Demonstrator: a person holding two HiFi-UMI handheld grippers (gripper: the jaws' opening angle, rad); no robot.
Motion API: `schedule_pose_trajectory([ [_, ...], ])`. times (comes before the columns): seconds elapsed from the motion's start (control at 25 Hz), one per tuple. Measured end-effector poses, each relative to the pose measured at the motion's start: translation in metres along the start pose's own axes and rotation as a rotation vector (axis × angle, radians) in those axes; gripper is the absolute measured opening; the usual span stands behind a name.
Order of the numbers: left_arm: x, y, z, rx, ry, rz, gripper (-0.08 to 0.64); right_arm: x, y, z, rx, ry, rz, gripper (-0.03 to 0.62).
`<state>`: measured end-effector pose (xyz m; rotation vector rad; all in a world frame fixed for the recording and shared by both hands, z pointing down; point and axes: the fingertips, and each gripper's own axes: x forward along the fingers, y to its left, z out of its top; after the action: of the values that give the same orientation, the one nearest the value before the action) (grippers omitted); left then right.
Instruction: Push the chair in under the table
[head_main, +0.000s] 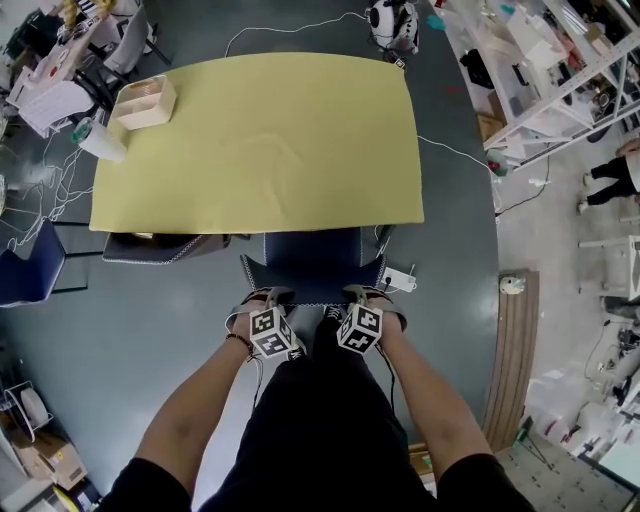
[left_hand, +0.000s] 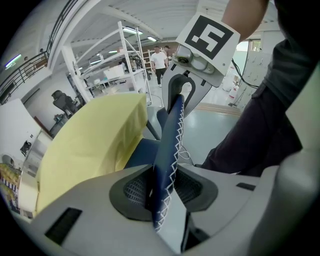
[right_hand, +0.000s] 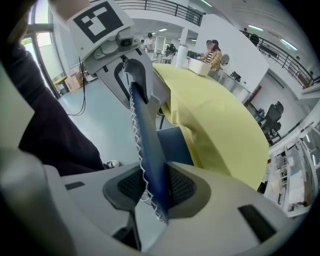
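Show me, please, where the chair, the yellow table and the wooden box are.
chair (head_main: 312, 290): head view, top of its blue backrest.
yellow table (head_main: 260, 140): head view, bare middle of its top.
wooden box (head_main: 150, 116): head view, its near side wall.

light: bright, even, overhead | shadows: soft | blur: slight | edges: strong fisheye distortion, dark corners

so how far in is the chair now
Done: left gripper and right gripper each clamp the blue chair's backrest. In hand: its seat sits partly under the yellow-covered table. Left: a strip of seat shows before the table edge, so push further.
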<state>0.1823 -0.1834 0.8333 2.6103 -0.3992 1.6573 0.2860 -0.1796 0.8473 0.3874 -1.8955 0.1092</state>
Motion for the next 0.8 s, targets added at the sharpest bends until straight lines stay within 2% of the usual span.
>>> schedule_pose_trajectory([
  [0.8, 0.02, 0.082, 0.024, -0.04, 0.019, 0.032, 0.126, 0.016, -0.088, 0.014, -0.036, -0.015, 0.016, 0.117],
])
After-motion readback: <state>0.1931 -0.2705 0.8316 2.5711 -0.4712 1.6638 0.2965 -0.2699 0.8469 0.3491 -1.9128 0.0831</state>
